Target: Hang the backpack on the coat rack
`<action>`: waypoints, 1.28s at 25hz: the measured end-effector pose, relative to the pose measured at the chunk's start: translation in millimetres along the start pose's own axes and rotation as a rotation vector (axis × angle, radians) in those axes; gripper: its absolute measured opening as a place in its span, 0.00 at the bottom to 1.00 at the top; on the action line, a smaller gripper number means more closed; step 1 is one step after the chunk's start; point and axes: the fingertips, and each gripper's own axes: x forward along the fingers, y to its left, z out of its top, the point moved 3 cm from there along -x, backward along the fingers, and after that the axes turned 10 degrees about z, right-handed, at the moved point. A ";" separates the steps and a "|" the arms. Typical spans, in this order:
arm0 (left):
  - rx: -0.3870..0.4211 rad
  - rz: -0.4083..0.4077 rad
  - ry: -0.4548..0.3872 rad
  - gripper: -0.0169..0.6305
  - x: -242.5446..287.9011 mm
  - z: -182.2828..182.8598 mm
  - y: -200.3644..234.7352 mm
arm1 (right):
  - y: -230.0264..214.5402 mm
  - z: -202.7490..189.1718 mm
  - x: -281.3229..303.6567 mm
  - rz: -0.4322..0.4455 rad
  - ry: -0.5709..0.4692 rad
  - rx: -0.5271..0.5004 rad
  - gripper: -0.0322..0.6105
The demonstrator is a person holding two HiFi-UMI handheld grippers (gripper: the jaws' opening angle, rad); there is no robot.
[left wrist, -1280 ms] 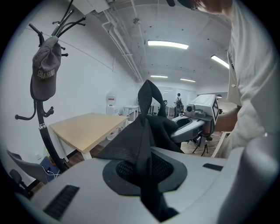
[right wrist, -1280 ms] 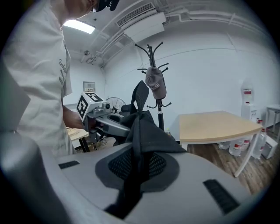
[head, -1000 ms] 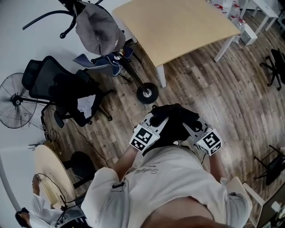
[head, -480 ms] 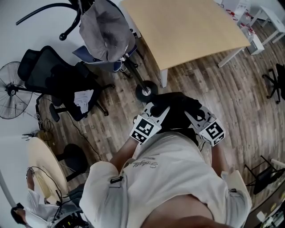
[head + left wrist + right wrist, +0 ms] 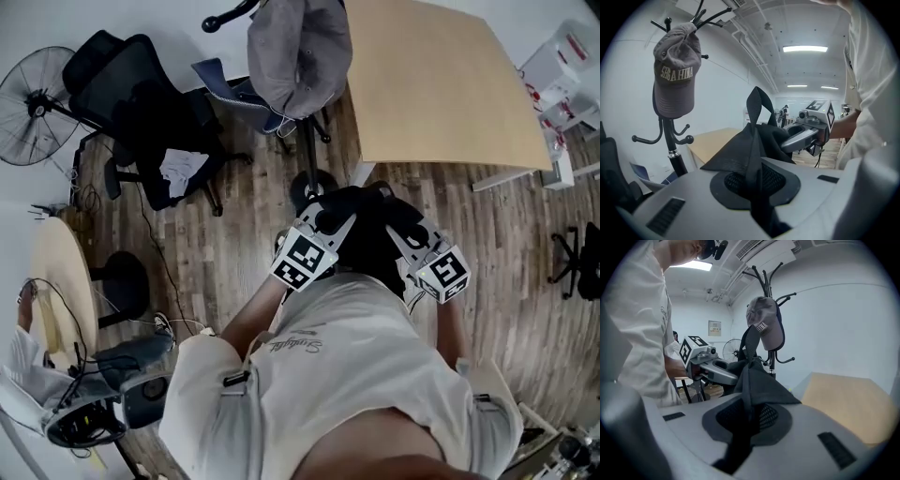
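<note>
Backpack | left tongs: pinching its strap | right tongs: pinching its strap

A grey cap with pale lettering on its front hangs high above the wood-plank floor, with something blue lying just beneath it and a bare, light wooden tabletop on white legs close on its right. To the cap's left stands a black office chair with a white cloth on its seat, and beyond it a standing fan against the white wall. A round pale table sits at the left edge with cables trailing nearby, another black chair shows at the far right, and long ceiling lights glow overhead.
</note>
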 end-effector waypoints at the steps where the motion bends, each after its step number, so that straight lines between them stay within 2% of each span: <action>1: -0.013 0.023 0.005 0.09 0.4 0.0 6.0 | -5.2 2.2 5.9 0.027 0.003 -0.004 0.10; 8: -0.129 0.196 0.065 0.09 1.8 -1.4 37.9 | -39.4 14.5 41.4 0.238 0.054 -0.035 0.10; 15: -0.215 0.345 0.111 0.09 12.3 -6.4 59.1 | -72.1 16.2 70.5 0.403 0.068 -0.074 0.10; 23: -0.252 0.461 0.132 0.09 21.7 -9.3 75.9 | -98.6 17.9 92.6 0.555 0.081 -0.100 0.10; 32: -0.322 0.538 0.144 0.09 30.8 -26.6 99.6 | -117.0 12.9 125.2 0.658 0.125 -0.109 0.10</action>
